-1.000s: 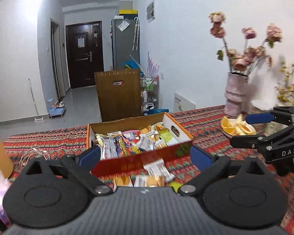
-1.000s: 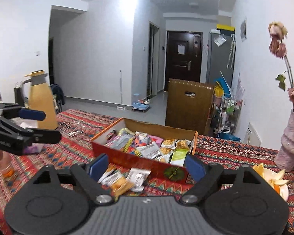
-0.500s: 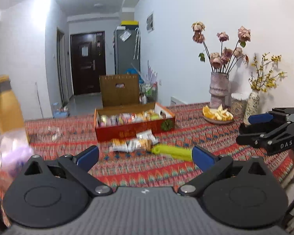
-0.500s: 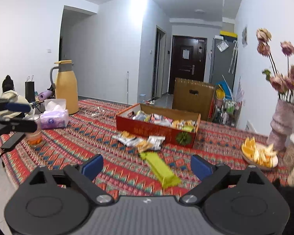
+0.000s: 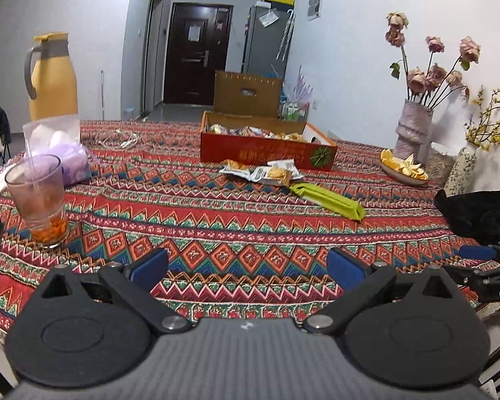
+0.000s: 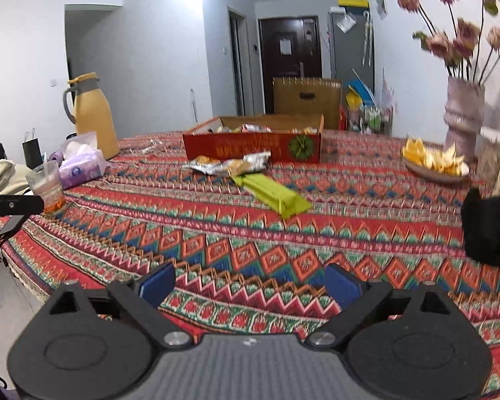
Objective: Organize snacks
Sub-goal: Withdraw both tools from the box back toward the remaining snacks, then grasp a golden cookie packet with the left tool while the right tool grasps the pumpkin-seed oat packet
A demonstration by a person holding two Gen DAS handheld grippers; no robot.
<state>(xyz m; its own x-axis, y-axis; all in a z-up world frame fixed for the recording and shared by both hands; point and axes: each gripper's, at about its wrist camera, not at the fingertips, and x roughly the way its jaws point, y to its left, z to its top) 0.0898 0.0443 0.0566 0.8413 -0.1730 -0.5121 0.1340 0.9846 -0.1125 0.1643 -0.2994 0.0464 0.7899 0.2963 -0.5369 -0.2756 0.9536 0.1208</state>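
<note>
Both grippers have drawn back from the box (image 5: 266, 148) toward the near edge of the table (image 5: 216, 233), so the box, which filled the lower view a second ago, now sits far up the cloth toward the far edge. A green bar (image 5: 328, 198), unseen in the earliest views, lies alone in mid-table, nearer than the loose packets (image 5: 260, 173) that rest just in front of the box's near wall.

Left gripper (image 5: 246, 265): jaws spread wide, nothing between the blue pads, tilted downward over the near edge. Right gripper (image 6: 250, 281): likewise released and empty, same downward tilt; in the left view its tip shows at the right edge.

Hazards, as judged from this layout:
- A glass (image 5: 38, 200) with a straw stands near the table's left edge, on the left gripper's side; a low sideways sweep toward the snacks could tip it.
- A black cloth (image 5: 476, 213) lies near the right edge, close to the right gripper, and could snag a finger.
- The bar is flat and slick-looking; a shallow approach may push it along the cloth rather than pinch it.
- The packets overlap, so one pinch may lift two, or drag a neighbour.
- A plate (image 6: 433, 170) of peel sits near the right edge by the vase (image 6: 463, 116), clear of a direct reach.
</note>
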